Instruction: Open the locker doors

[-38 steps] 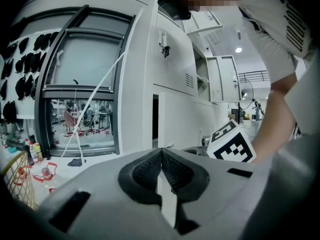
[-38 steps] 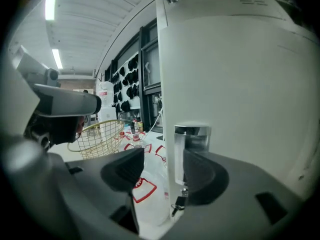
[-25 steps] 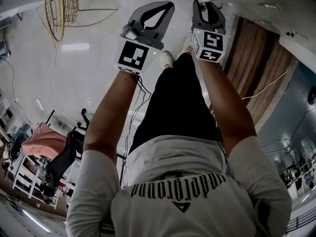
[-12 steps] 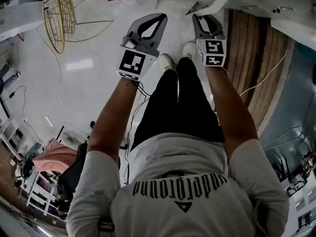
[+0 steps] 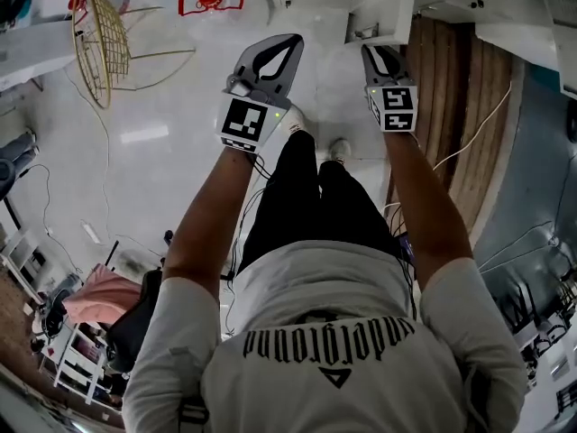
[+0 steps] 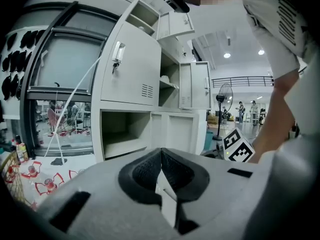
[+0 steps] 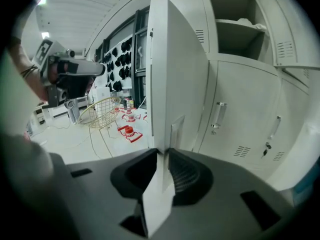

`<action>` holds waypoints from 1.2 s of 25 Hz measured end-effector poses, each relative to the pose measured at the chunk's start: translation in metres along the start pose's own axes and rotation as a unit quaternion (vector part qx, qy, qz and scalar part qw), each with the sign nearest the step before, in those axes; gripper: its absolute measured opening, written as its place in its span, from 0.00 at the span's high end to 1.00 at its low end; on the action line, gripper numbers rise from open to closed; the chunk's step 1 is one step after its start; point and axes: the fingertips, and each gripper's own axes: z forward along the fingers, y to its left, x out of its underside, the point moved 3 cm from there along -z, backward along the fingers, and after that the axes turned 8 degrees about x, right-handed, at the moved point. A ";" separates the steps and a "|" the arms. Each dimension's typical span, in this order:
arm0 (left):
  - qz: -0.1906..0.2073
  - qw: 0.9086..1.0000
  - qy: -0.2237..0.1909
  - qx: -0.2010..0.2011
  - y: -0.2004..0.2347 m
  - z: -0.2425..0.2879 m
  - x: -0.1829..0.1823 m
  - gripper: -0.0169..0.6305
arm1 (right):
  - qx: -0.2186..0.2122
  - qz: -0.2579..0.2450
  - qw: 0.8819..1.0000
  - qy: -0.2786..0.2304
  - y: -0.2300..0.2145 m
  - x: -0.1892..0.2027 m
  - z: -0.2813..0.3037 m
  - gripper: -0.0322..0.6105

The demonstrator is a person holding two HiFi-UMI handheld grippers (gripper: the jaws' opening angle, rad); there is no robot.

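Right gripper point(image 7: 164, 154) brought up to lockers point(image 6: 125, 69), jaws just closed on door point(image 7: 175, 74) edge; left gripper point(image 6: 161, 151) clenched empty. Door judged stiff, light, slick: free edge best held.

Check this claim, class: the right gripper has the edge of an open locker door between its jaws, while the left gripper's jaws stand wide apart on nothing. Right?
Not quite. The left gripper view shows the left gripper with jaws together, on nothing. The rest holds: the right gripper, its jaws having just been closing, has the edge of the open locker door between them.
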 end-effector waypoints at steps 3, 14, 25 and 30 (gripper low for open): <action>-0.014 1.000 0.002 -0.009 -0.012 0.005 -0.006 0.96 | 0.008 0.001 1.000 0.005 -0.020 0.009 -0.008 0.84; -0.002 1.000 0.003 -0.005 -0.041 0.009 -0.007 0.96 | 0.005 -0.011 1.000 0.007 -0.050 0.022 -0.018 0.84; 0.029 0.999 -0.005 -0.023 -0.068 -0.033 -0.044 0.96 | -0.024 -0.029 0.999 -0.005 -0.031 0.005 -0.076 0.82; 0.035 0.998 -0.021 -0.037 -0.098 -0.063 -0.074 0.96 | -0.054 -0.043 0.996 -0.053 -0.020 -0.029 -0.139 0.87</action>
